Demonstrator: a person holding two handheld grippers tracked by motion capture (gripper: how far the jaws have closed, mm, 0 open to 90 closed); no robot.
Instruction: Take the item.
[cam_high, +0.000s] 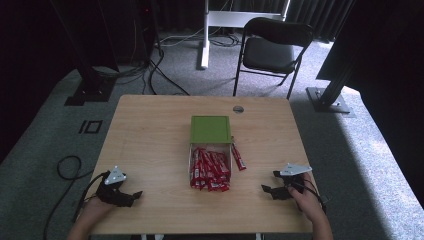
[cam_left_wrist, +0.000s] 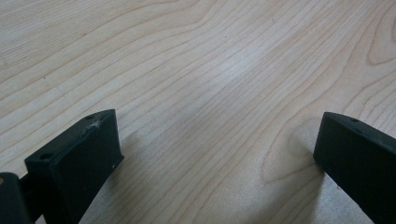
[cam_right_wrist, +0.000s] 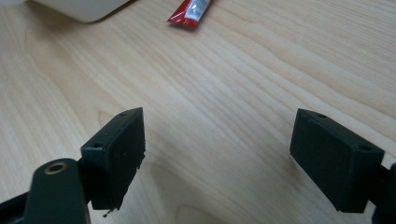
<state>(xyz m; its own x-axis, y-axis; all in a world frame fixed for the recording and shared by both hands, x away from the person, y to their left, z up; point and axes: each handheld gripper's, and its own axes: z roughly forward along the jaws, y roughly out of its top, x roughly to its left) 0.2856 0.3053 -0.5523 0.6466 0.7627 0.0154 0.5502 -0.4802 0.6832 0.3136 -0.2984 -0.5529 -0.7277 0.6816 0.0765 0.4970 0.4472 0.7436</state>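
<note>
A pile of red sachets (cam_high: 209, 170) lies in the middle of the wooden table (cam_high: 150, 130), spilling toward me from a pale container with a green lid (cam_high: 210, 129). One loose red sachet (cam_high: 238, 156) lies just right of the pile; its end (cam_right_wrist: 190, 11) also shows at the top of the right gripper view. My left gripper (cam_high: 131, 196) rests near the front left, open over bare wood (cam_left_wrist: 215, 144). My right gripper (cam_high: 269, 190) sits near the front right, open with nothing between its fingers (cam_right_wrist: 217, 149), pointing toward the pile.
A pale container edge (cam_right_wrist: 79, 7) shows at the top left of the right gripper view. A round grommet (cam_high: 238, 109) sits near the table's far edge. A black folding chair (cam_high: 272, 47) stands behind the table. Cables (cam_high: 67, 167) lie on the carpet at left.
</note>
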